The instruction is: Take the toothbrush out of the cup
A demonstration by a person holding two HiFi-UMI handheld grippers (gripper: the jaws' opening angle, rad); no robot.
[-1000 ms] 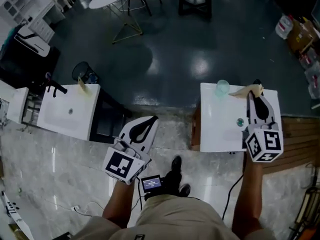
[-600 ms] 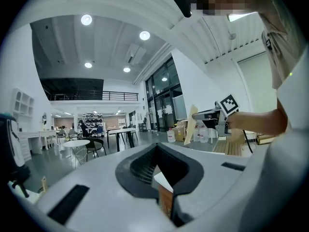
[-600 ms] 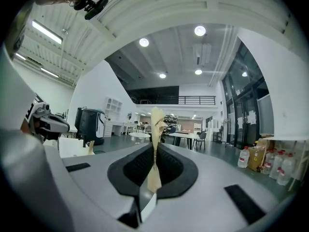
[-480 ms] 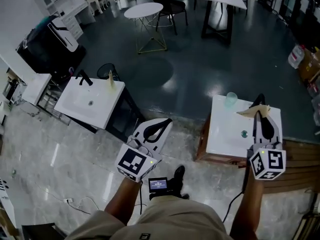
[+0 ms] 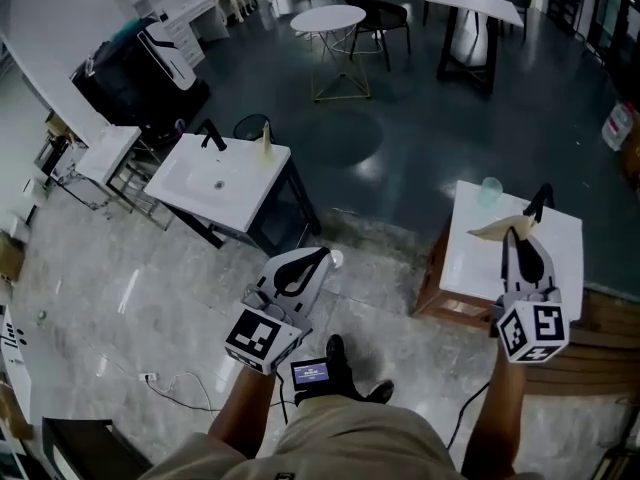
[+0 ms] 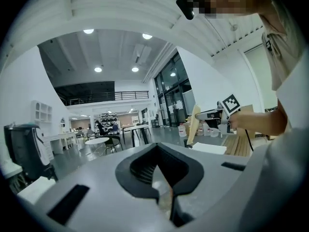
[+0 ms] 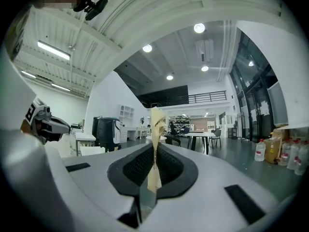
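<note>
The cup (image 5: 490, 189) is sitting on the desk's (image 5: 562, 260) far left corner. The toothbrush (image 5: 489, 231) is lying crosswise over the desk's middle, apart from the cup, sitting clamped in the right claw (image 5: 512, 234), which is reaching in over the desk's near edge. The left claw (image 5: 318, 257), closed on nothing, is hovering over the floor (image 5: 150, 298) left of the desk, and the washstand (image 5: 230, 194) is standing farther left.

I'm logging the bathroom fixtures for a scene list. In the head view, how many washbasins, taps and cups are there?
white washbasins: 2
black taps: 2
clear cup: 1
Total: 5
</note>
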